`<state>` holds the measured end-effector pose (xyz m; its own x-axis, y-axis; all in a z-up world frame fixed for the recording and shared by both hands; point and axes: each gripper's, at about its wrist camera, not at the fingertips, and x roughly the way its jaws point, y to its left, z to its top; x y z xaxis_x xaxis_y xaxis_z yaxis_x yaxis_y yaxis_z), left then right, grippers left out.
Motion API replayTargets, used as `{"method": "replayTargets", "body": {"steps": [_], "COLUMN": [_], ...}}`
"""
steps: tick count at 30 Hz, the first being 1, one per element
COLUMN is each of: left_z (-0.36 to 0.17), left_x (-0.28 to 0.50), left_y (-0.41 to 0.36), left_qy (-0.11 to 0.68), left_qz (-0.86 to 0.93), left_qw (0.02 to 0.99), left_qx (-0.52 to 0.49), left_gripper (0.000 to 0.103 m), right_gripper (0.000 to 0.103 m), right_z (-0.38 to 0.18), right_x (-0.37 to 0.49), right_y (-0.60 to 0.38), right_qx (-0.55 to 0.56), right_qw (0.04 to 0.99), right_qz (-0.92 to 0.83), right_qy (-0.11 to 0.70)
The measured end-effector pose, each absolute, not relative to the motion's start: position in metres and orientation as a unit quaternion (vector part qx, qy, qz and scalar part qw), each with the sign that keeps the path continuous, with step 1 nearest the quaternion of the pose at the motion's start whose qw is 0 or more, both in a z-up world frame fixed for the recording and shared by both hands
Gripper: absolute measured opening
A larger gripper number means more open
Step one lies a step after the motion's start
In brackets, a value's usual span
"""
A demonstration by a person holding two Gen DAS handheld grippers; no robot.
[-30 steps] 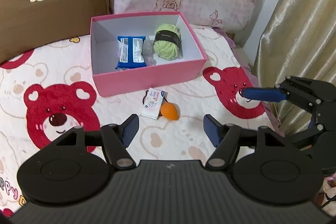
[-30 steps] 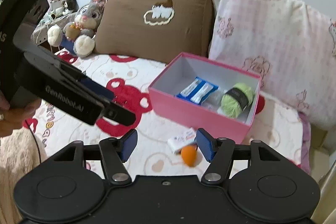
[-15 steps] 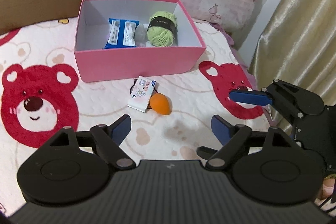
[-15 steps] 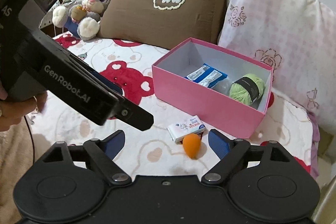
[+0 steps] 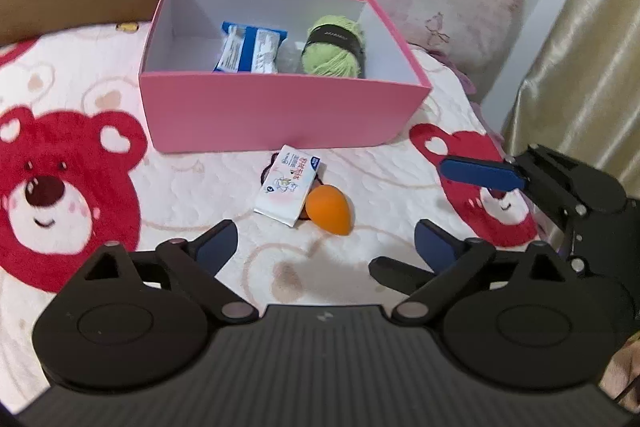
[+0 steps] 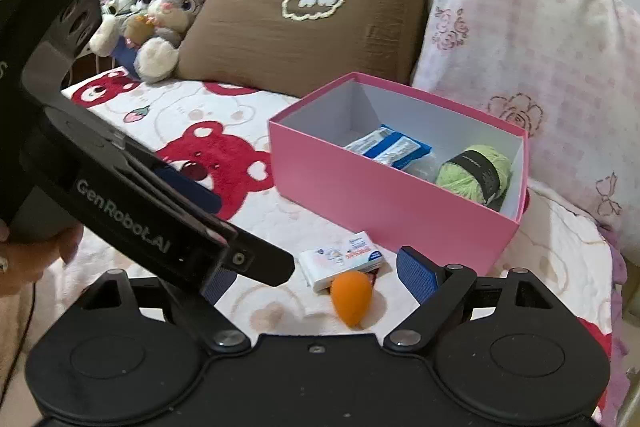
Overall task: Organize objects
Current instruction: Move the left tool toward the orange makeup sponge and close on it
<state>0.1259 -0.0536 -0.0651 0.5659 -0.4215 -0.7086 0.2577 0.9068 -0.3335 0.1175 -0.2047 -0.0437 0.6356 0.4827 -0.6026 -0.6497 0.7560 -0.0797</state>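
Note:
A pink box (image 5: 280, 115) stands on the bed and holds a blue-and-white packet (image 5: 250, 47) and a ball of green yarn (image 5: 334, 53). In front of it lie a small white carton (image 5: 289, 183) and an orange egg-shaped sponge (image 5: 329, 210), touching each other. My left gripper (image 5: 324, 243) is open and empty, just short of them. My right gripper (image 6: 320, 275) is open and empty, with the sponge (image 6: 352, 294) between its fingers' line and the carton (image 6: 344, 261) just beyond. The box also shows in the right wrist view (image 6: 384, 195).
A brown pillow (image 6: 304, 11) and a pink checked pillow (image 6: 532, 39) lean at the headboard behind the box. A plush rabbit (image 6: 160, 23) sits at the far left. A beige curtain (image 5: 580, 47) hangs at the bed's right edge. The right gripper shows in the left view (image 5: 480, 173).
Both grippers have moved forward and down toward the carton and sponge, and both have opened wider. The objects on the bed have not moved.

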Motion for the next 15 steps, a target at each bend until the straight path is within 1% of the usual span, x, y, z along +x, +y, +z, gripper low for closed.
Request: {"method": "replayTargets", "body": {"steps": [5,10,15], "left_z": [-0.086,-0.105,-0.122], "left_x": [0.136,0.147,0.154], "left_y": [-0.052,-0.055,-0.063], "left_qy": [0.427,0.431,0.424], "left_qz": [-0.185,-0.197,-0.201], "left_qw": [0.878,0.869,0.871], "left_qx": [-0.11,-0.144,-0.147], "left_gripper": [0.097,0.097,0.096], "right_gripper": [0.089,0.089,0.089], "right_z": [-0.066,-0.075,-0.106], "right_x": [0.125,0.142,0.156], "right_y": [-0.207,-0.213,-0.212], "right_qx": [-0.143,-0.101,-0.149], "right_qw": [0.902,0.895,0.891], "right_qz": [0.285,0.28,0.231], "right_qy": [0.291,0.333,0.361]}}
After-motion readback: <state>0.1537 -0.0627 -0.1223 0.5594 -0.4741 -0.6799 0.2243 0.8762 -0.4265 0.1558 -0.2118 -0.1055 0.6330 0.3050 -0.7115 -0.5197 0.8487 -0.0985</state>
